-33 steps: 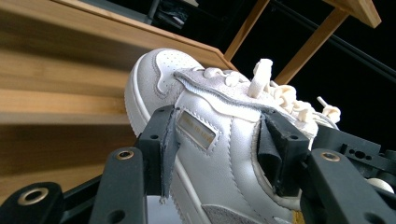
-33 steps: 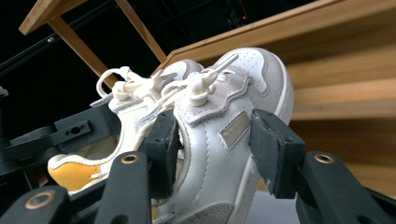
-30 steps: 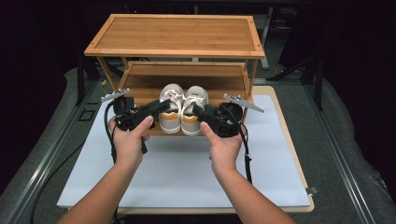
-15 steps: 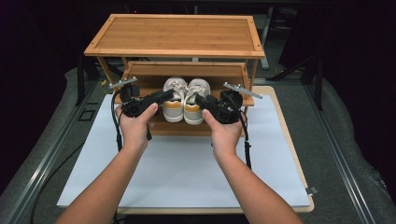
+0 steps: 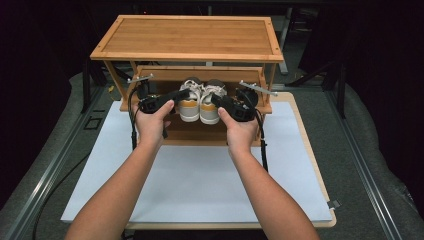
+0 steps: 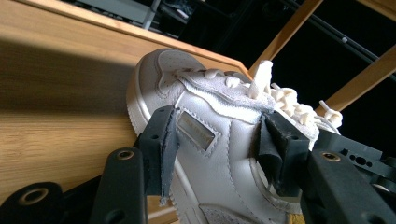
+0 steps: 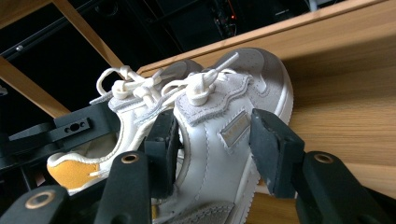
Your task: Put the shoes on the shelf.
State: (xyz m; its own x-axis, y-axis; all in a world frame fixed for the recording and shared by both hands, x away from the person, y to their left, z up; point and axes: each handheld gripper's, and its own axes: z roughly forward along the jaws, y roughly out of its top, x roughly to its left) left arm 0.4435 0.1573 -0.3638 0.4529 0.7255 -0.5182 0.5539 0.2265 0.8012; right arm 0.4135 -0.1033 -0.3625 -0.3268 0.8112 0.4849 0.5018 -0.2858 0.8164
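Standing at the far end of the surface point(image 5: 200, 180), which a white mat covers, a two-tier wooden shoe rack point(image 5: 187, 42) is the biggest thing before you. Its top board is bare wood, and its lower shelf point(image 5: 200, 131) carries the pair of shoes, side by side and touching, toes pointing away from you under the top board.

Your left shoe point(image 5: 189, 102) is white with a mustard-yellow heel patch, and the right shoe point(image 5: 210, 105) matches it. Both rest on the lower shelf near its middle, heels toward you.

Your left hand point(image 5: 150, 122) holds the left hand-held gripper point(image 5: 183, 93), which reaches in from the left side of the pair. In the left gripper view its jaws straddle the left shoe point(image 6: 219, 154), one pad on the outer side by the small woven label and the other up by the tongue and laces, so it is grasping that shoe.

Your right hand point(image 5: 240, 131) holds the right hand-held gripper point(image 5: 216, 99), coming in from the right. In the right gripper view its jaws bracket the right shoe point(image 7: 219, 154): the inner pad presses the collar beside the tongue, while the outer pad sits just beside the side panel, and you cannot tell whether it touches.
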